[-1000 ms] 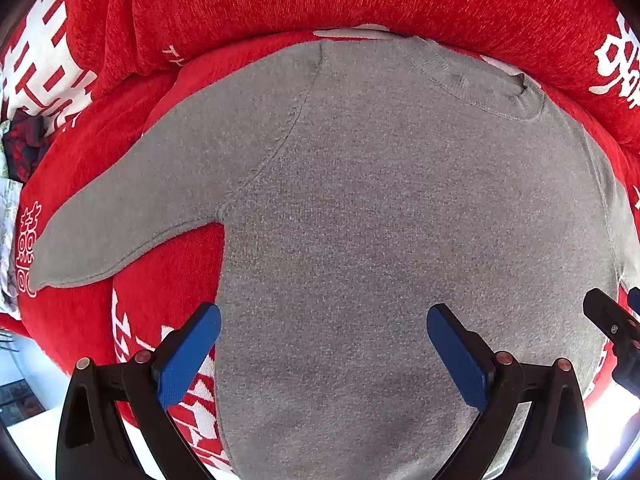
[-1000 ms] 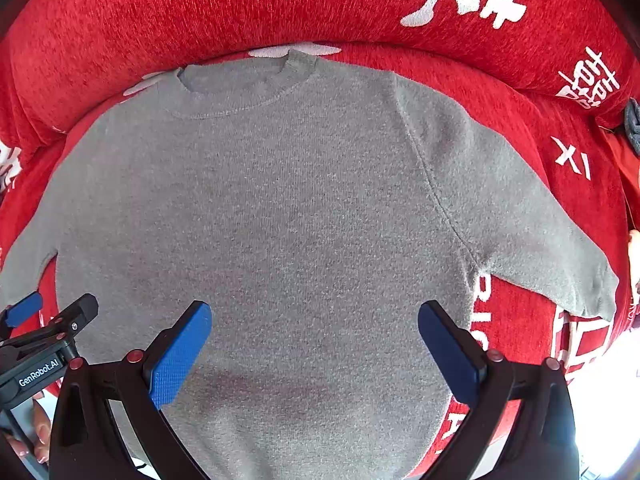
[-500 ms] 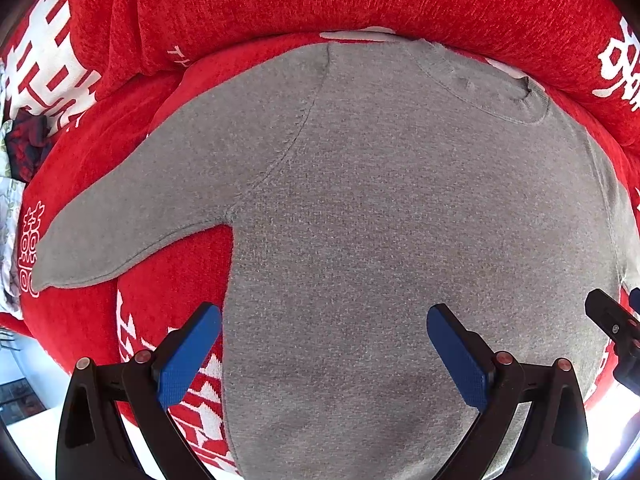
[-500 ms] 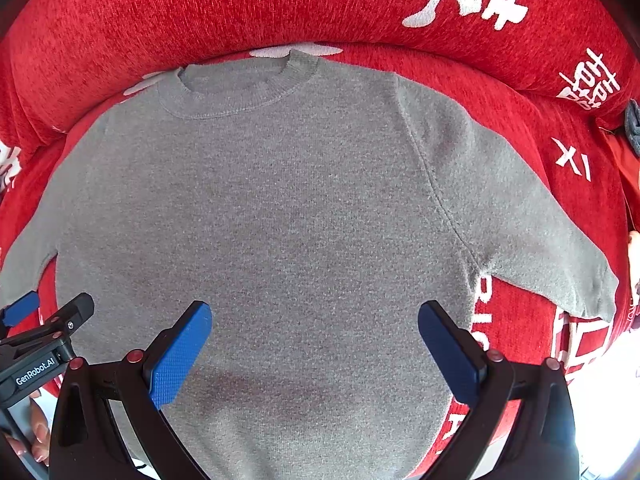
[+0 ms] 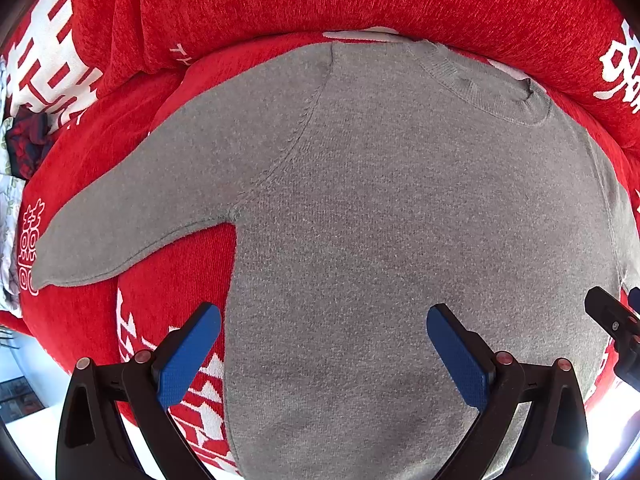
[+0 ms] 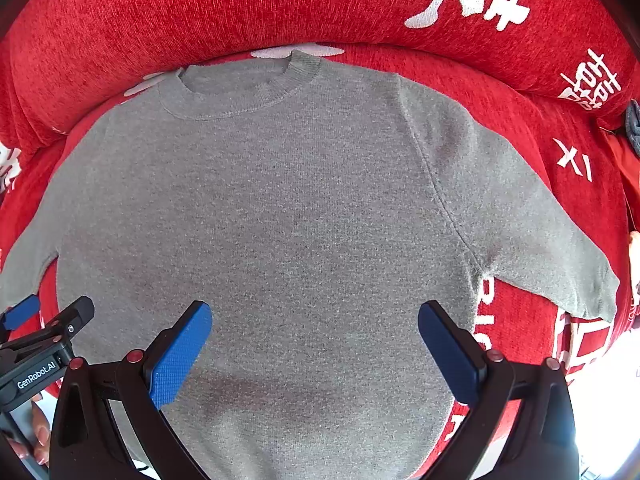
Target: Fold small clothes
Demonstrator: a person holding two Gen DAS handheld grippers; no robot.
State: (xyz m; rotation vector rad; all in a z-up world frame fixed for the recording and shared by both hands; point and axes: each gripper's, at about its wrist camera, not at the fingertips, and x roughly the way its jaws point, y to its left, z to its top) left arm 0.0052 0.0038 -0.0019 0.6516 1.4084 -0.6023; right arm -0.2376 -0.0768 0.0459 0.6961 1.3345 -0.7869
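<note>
A small grey knit sweater [image 5: 400, 220] lies flat and face up on a red cushioned seat, collar at the far side, both sleeves spread outward. It also shows in the right wrist view [image 6: 280, 220]. My left gripper [image 5: 324, 344] is open and empty, hovering over the sweater's lower left part near its side edge. My right gripper [image 6: 316, 340] is open and empty over the lower right part of the body. The left sleeve [image 5: 132, 216] points left; the right sleeve [image 6: 532, 232] points right.
The red seat cover [image 5: 160, 280] has white characters, and a red backrest [image 6: 280, 4] rises behind the collar. Dark and patterned cloth [image 5: 24, 144] lies at the far left. A grey item [image 6: 633, 124] sits at the right edge.
The left gripper's view has shifted slightly right, so the sweater sits a little further right in it. The right gripper has barely moved. Both stay open.
</note>
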